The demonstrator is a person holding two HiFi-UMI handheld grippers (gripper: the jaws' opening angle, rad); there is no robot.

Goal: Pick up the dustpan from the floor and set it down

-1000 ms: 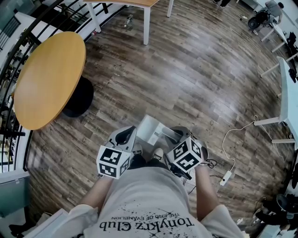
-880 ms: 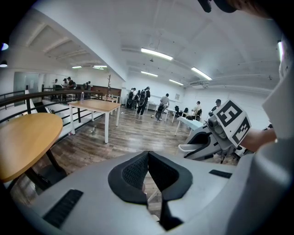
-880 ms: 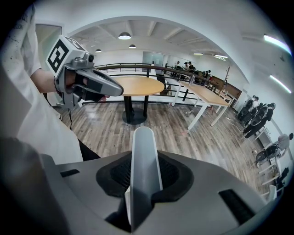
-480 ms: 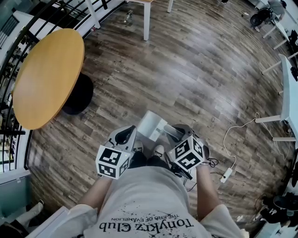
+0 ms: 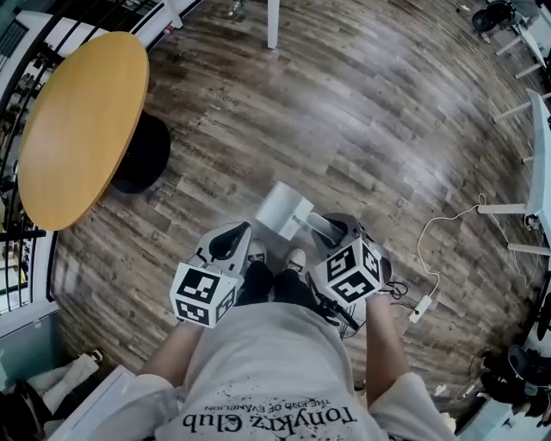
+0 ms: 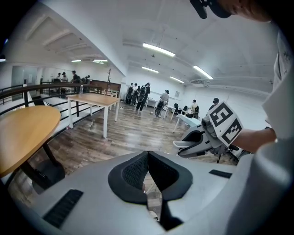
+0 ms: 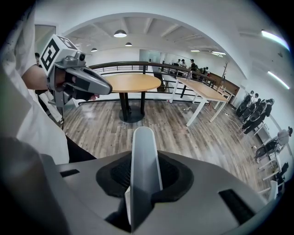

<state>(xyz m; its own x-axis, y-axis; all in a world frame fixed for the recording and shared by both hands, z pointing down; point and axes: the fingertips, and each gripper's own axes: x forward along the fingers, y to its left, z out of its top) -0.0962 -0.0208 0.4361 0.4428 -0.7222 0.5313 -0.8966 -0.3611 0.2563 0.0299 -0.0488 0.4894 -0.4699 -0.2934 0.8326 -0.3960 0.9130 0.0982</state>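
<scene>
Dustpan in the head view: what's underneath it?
Only wooden floor shows around the dustpan, held by the right gripper. The patch beneath is covered; contact with the floor cannot be told.

Ahead: the wooden floor (image 5: 362,129) lies bare, a wide way forward.
Left: a round table (image 5: 77,121) on a black base (image 5: 142,164) blocks that side.
Far ahead: a white table leg (image 5: 274,21).
Right: a cable (image 5: 428,250) and power strip (image 5: 421,307) on the floor, desk legs (image 5: 504,208) beyond.
At the feet: the dustpan (image 5: 282,209) and shoes (image 5: 295,260) crowd in.

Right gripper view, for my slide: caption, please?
Right hand-held gripper clamps pale grey plastic dustpan handle above brown plank floor.
</scene>
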